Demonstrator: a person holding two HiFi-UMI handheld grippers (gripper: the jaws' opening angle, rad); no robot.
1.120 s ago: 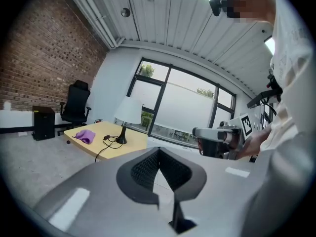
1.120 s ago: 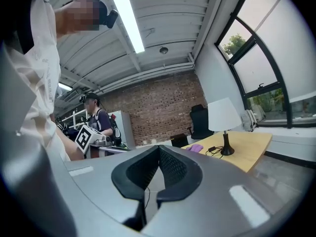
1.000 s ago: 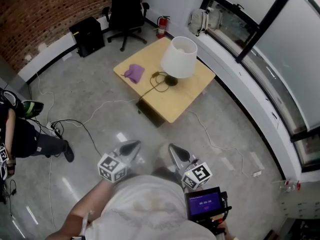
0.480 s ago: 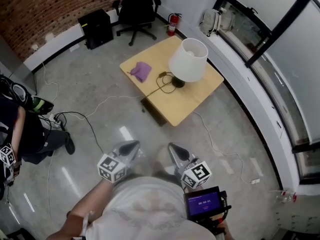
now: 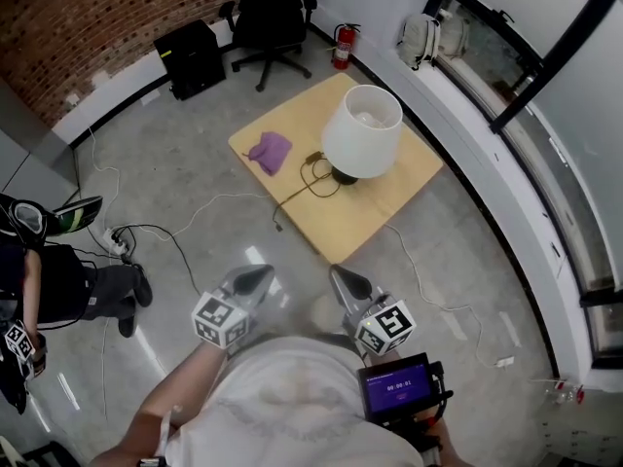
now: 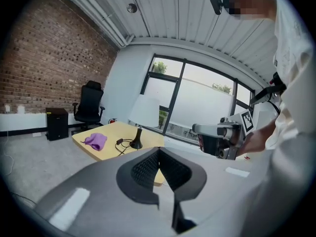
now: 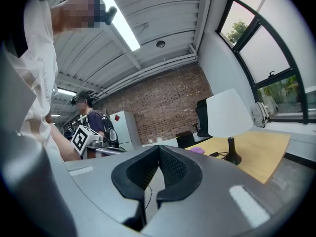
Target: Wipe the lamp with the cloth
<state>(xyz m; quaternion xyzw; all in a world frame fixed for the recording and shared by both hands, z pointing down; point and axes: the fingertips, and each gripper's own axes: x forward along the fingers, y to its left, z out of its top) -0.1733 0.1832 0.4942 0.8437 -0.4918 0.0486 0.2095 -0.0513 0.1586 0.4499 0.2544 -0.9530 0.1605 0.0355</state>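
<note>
Cord (image 5: 313, 158) beside the cloth (image 5: 270, 151) could have snagged your left tongs (image 5: 255, 280) or right tongs (image 5: 348, 282), both pressed together empty, toppling the lamp (image 5: 362, 132).

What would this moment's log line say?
stage: not started; left gripper: shut, empty; right gripper: shut, empty; cloth: on table; lamp: upright

Office chair (image 5: 270, 16), fire extinguisher (image 5: 343, 47), backpack (image 5: 421, 39)

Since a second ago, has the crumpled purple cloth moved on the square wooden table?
No. The crumpled purple cloth lies in the same corner of the square wooden table, left of the white-shaded lamp; only the view has shifted.
</note>
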